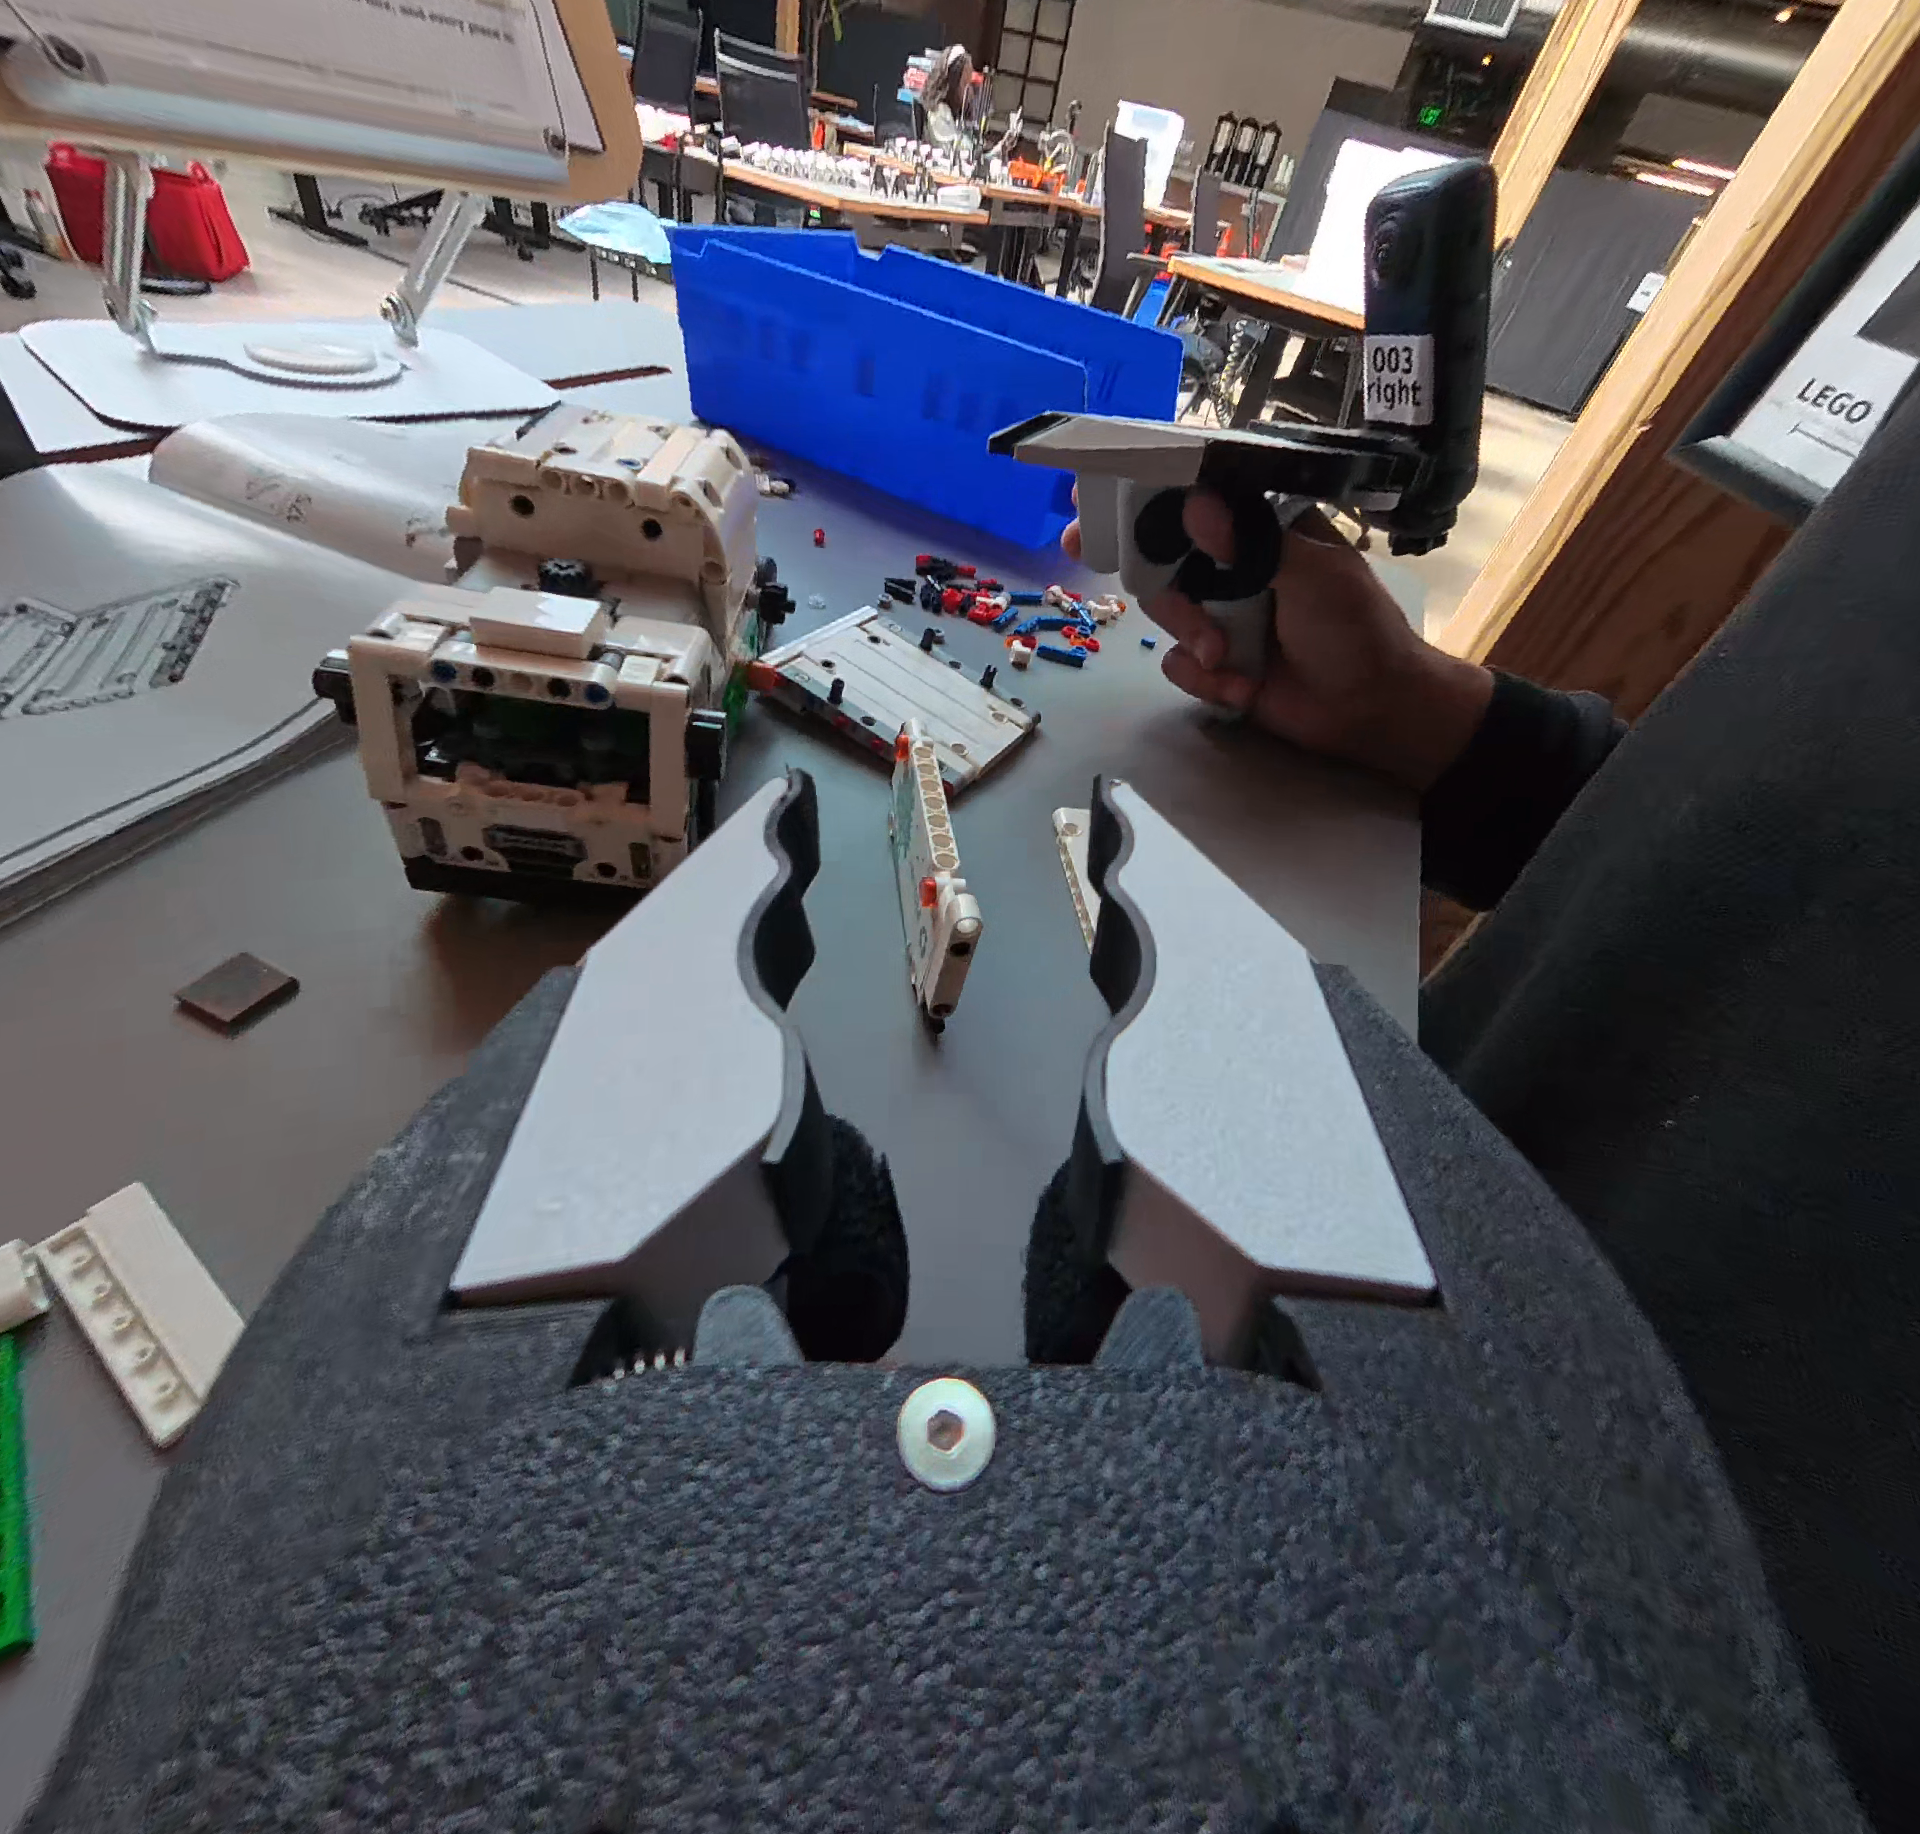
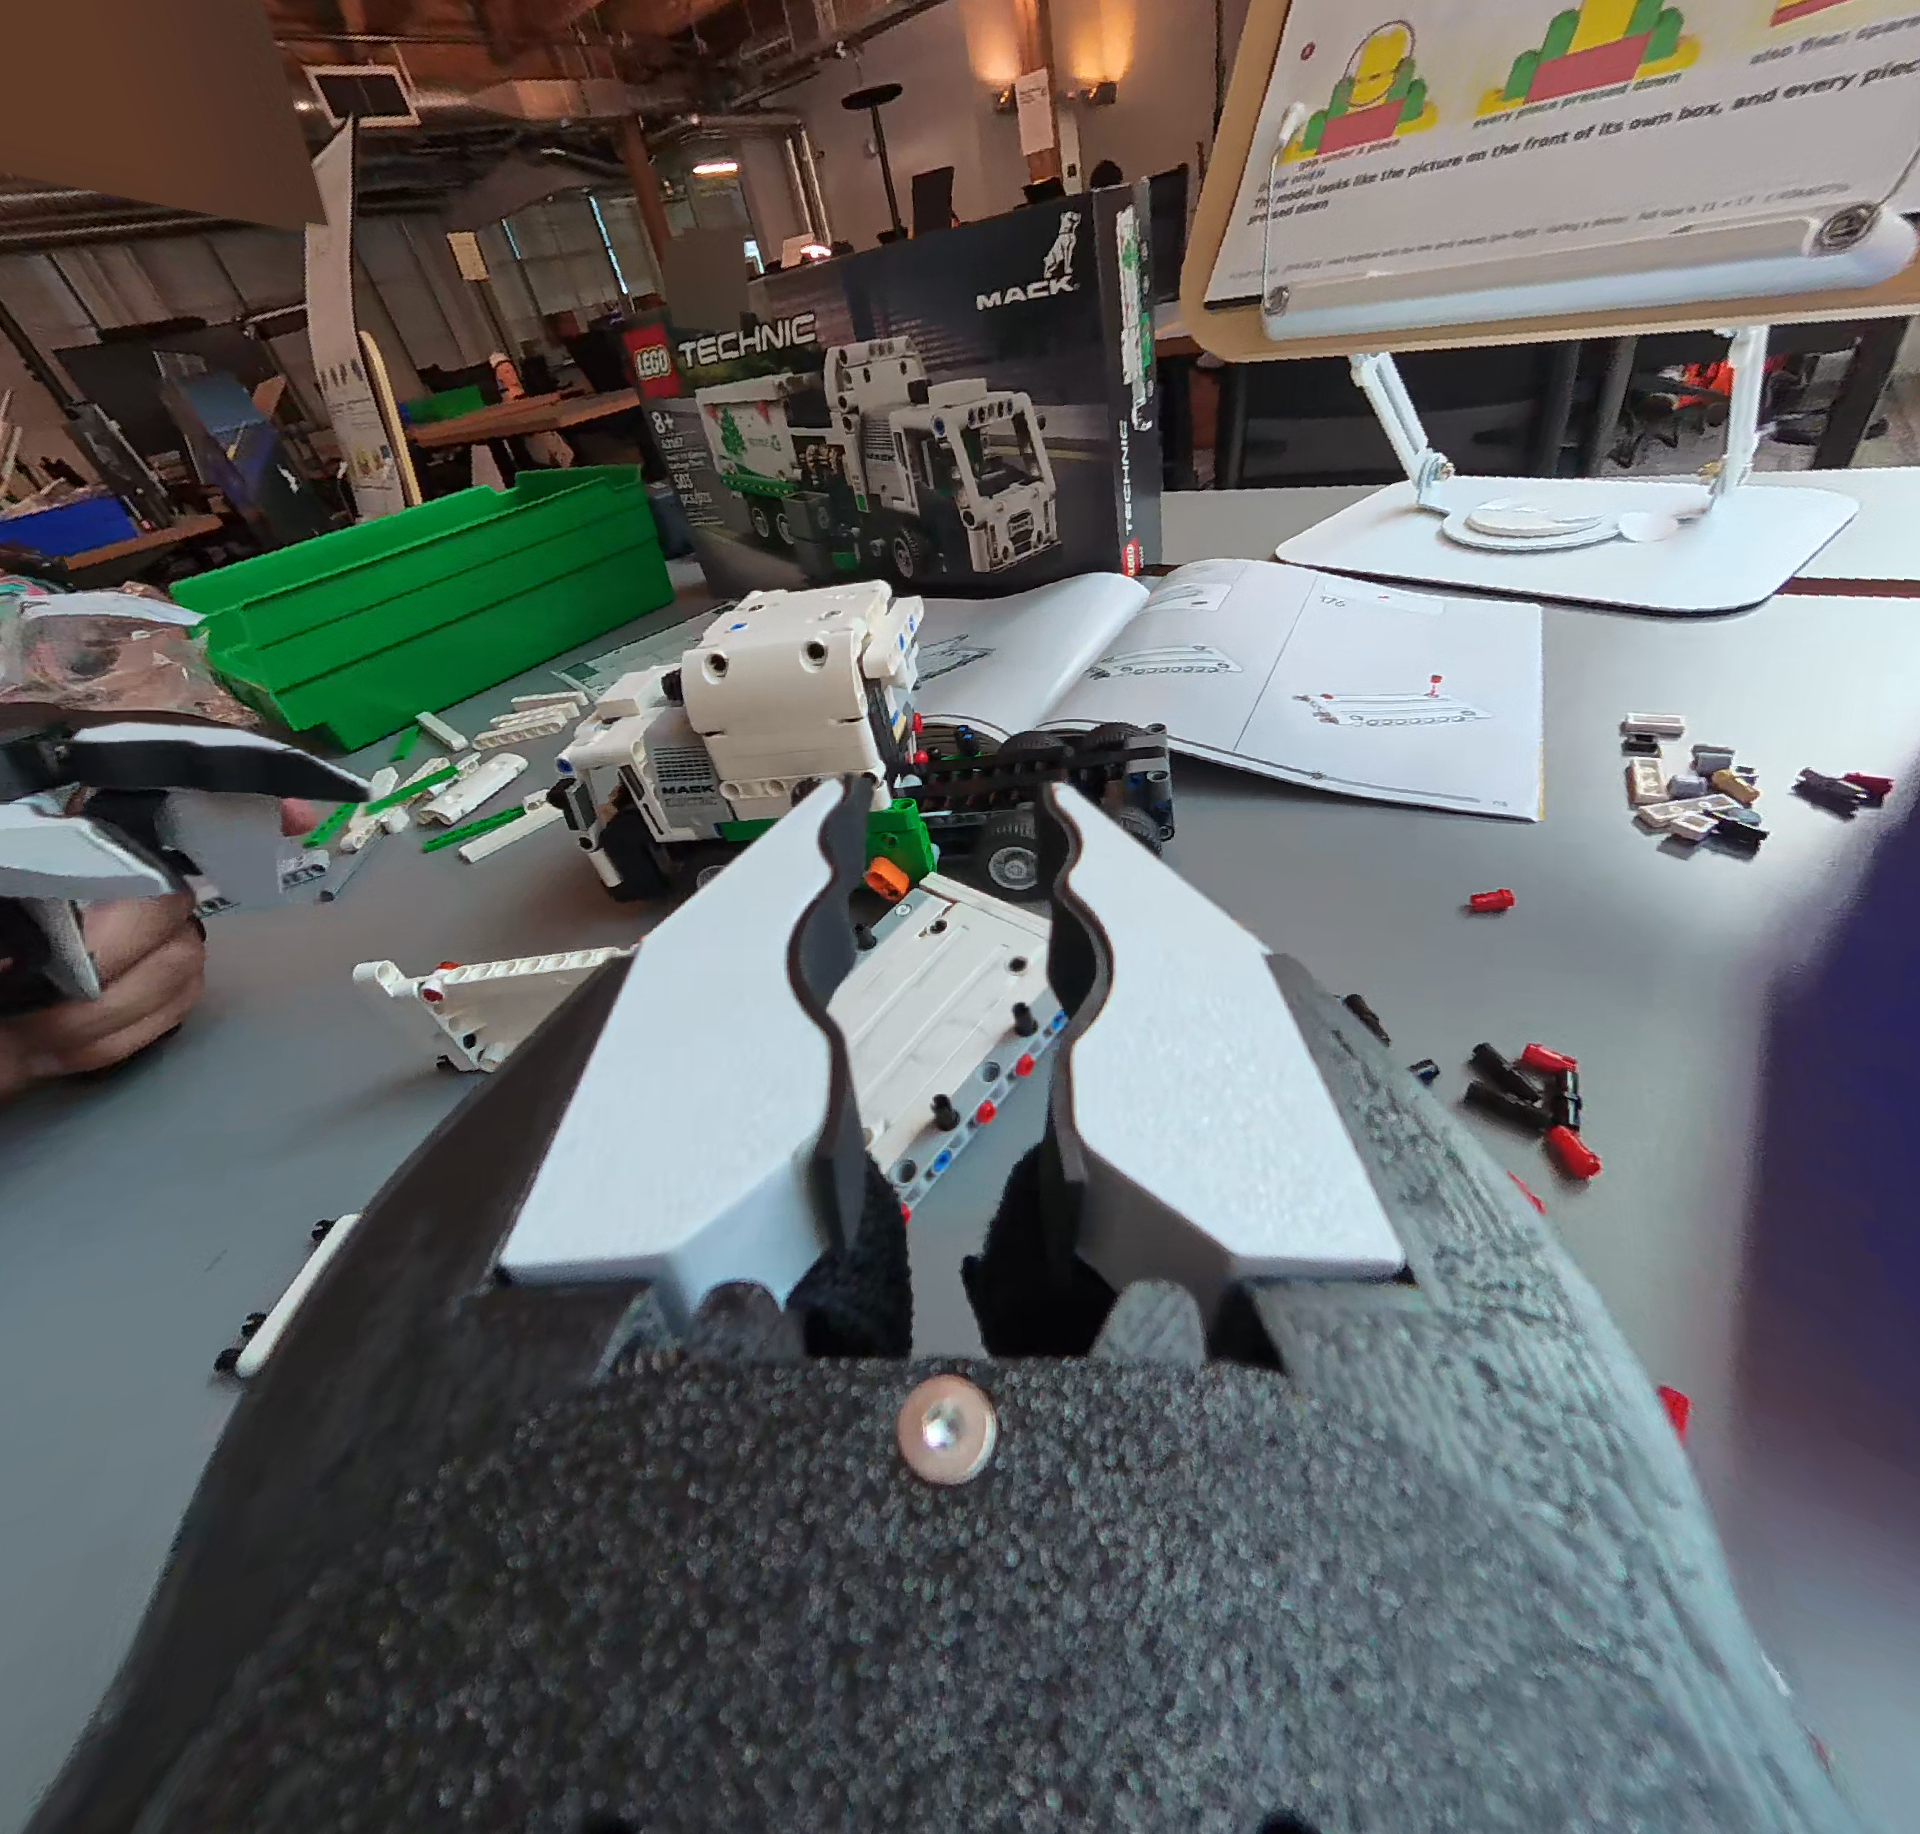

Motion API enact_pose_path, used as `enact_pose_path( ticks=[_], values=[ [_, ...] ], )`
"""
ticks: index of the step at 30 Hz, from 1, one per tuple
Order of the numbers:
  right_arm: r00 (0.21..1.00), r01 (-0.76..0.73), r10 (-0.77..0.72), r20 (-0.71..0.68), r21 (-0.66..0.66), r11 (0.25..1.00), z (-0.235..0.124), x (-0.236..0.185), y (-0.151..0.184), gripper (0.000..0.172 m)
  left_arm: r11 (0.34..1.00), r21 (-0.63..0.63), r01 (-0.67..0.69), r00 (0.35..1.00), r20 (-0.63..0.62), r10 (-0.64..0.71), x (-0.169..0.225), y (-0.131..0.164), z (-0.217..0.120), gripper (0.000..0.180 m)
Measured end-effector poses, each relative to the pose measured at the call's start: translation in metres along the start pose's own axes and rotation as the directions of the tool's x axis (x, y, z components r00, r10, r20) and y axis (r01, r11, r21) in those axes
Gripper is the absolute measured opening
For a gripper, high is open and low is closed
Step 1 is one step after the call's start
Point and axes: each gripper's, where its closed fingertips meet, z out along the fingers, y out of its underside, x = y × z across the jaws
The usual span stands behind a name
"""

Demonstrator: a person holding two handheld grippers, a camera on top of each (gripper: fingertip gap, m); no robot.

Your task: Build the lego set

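Both sets of fingers stand apart and grip nothing: the left gripper (image 1: 951,797) has its jaws wide over the dark grey table (image 1: 260,1057), while the right gripper (image 2: 951,797) holds its jaws at a narrower gap, raised above the table.

Largest on the table is the blue bin (image 1: 894,371) at the far side in the left wrist view; a green bin (image 2: 436,600) and a printed truck box (image 2: 914,402) stand at the back in the right wrist view. An open instruction booklet (image 2: 1299,683) lies beside the box, and a white stand (image 2: 1558,527) carries a tilted printed sheet.

Next comes the partly built white toy truck (image 1: 551,662), left of the left gripper's fingers (image 1: 727,901) and apart from them. A flat white-and-grey ribbed panel (image 1: 904,683) lies just right of the truck — the right gripper hangs over it, its fingers (image 2: 748,953) clear of it as far as shows.

Between the left jaws, touching neither pad, a narrow white panel with orange pins (image 1: 930,880) stands on edge. A thin white beam (image 1: 1075,870) lies just beside the right-hand finger.

Smallest are the loose red, blue and black pins (image 1: 997,610) scattered near the hand (image 1: 1320,652) holding the right gripper — more white and green pieces (image 2: 457,787) lie by the green bin
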Motion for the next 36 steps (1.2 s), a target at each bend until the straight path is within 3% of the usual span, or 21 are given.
enact_pose_path(
  ticks=[6, 8, 11, 13, 15, 18, 22, 25, 27, 31, 36],
  values=[
    [0.999, 0.026, -0.028, -0.025, -0.041, 0.999, 0.005, 0.002, 0.005, 0.031, 0.997, 0.035, -0.076, 0.997, -0.001, 0.076, 0.006, -0.004, -0.003, 0.049],
    [0.999, 0.040, -0.039, 0.007, -0.127, 0.991, 0.010, 0.001, 0.012, 0.032, 0.993, 0.036, -0.112, 0.994, 0.020, 0.111, 0.006, -0.004, -0.003, 0.049],
    [0.986, 0.153, -0.115, 0.119, -0.395, 0.906, 0.014, 0.006, 0.034, 0.037, 0.988, 0.046, -0.145, 0.988, 0.062, 0.142, 0.004, -0.005, -0.005, 0.047],
    [0.964, 0.250, -0.155, 0.218, -0.526, 0.813, 0.020, 0.015, 0.048, 0.051, 0.988, 0.031, -0.150, 0.985, 0.085, 0.147, 0.001, -0.003, -0.004, 0.047],
    [0.950, 0.279, -0.148, 0.273, -0.538, 0.796, 0.035, 0.021, 0.047, 0.054, 0.988, -0.010, -0.156, 0.983, 0.099, 0.156, -0.001, 0.002, -0.001, 0.048],
    [0.937, 0.199, 0.023, 0.350, -0.583, 0.787, 0.046, 0.008, 0.049, 0.061, 0.982, -0.091, -0.165, 0.979, 0.107, 0.174, -0.004, 0.012, 0.007, 0.053],
    [0.932, 0.255, -0.008, 0.361, -0.643, 0.722, 0.051, 0.017, 0.070, 0.062, 0.975, -0.133, -0.176, 0.977, 0.096, 0.190, -0.002, 0.018, 0.011, 0.053],
    [0.894, 0.362, -0.041, 0.446, -0.665, 0.653, 0.053, 0.017, 0.079, 0.055, 0.976, -0.113, -0.185, 0.978, 0.075, 0.194, 0.001, 0.016, 0.010, 0.051],
    [0.842, 0.470, -0.073, 0.535, -0.658, 0.588, 0.053, 0.021, 0.079, 0.038, 0.975, -0.129, -0.181, 0.982, 0.039, 0.187, 0.005, 0.019, 0.011, 0.051],
    [0.762, 0.552, 0.148, 0.631, -0.751, 0.362, 0.039, 0.019, 0.086, 0.047, 0.974, -0.155, -0.164, 0.986, 0.005, 0.167, 0.007, 0.023, 0.014, 0.051],
    [0.700, 0.625, 0.204, 0.684, -0.725, 0.289, 0.035, 0.008, 0.090, 0.030, 0.980, -0.106, -0.166, 0.975, 0.131, 0.179, 0.004, 0.007, 0.017, 0.050]
  ],
)
